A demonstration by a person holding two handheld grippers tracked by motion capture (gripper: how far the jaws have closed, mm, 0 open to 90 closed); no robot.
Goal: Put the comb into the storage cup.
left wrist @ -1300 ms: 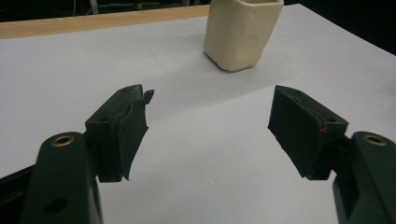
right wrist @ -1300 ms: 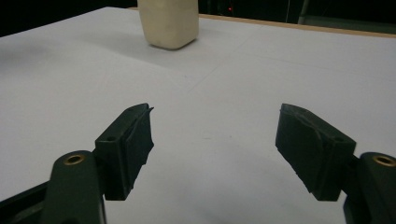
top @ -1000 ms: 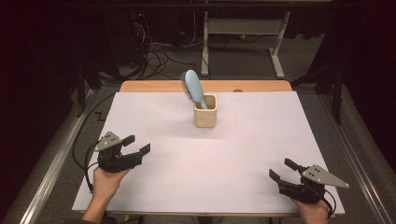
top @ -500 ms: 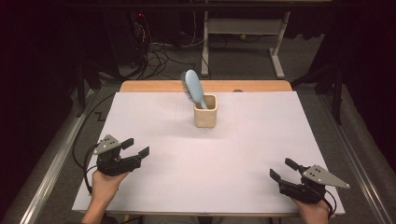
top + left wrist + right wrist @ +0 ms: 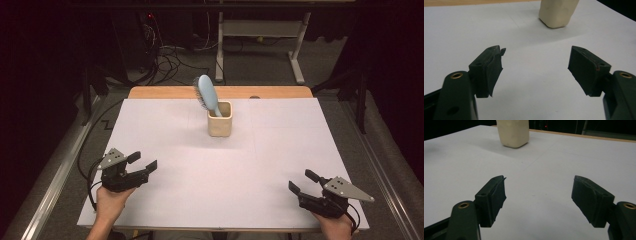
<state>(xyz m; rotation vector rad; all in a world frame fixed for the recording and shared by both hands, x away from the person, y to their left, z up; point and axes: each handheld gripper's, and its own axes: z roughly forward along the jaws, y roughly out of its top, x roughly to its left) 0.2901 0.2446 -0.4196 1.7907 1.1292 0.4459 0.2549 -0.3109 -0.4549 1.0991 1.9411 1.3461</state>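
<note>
Left gripper (image 5: 142, 161): jaws wide apart, empty, low over white table cover (image 5: 170, 135). Right gripper (image 5: 301, 182): jaws likewise spread, nothing between them. Cream cup (image 5: 220, 119) well ahead of both grippers, between their lines of sight, upright. Blue hairbrush (image 5: 206, 94) standing in cup, head up, leaning away from right gripper.

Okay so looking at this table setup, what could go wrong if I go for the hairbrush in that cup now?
1. The blue hairbrush leans out of the small beige cup with its head well above the rim, so a sideways pull may tip the cup over.
2. The cup stands loose on the white table cover; nothing holds it, and it may slide.
3. The left gripper and right gripper are both open and far from the cup, so it's a long reach.
</note>
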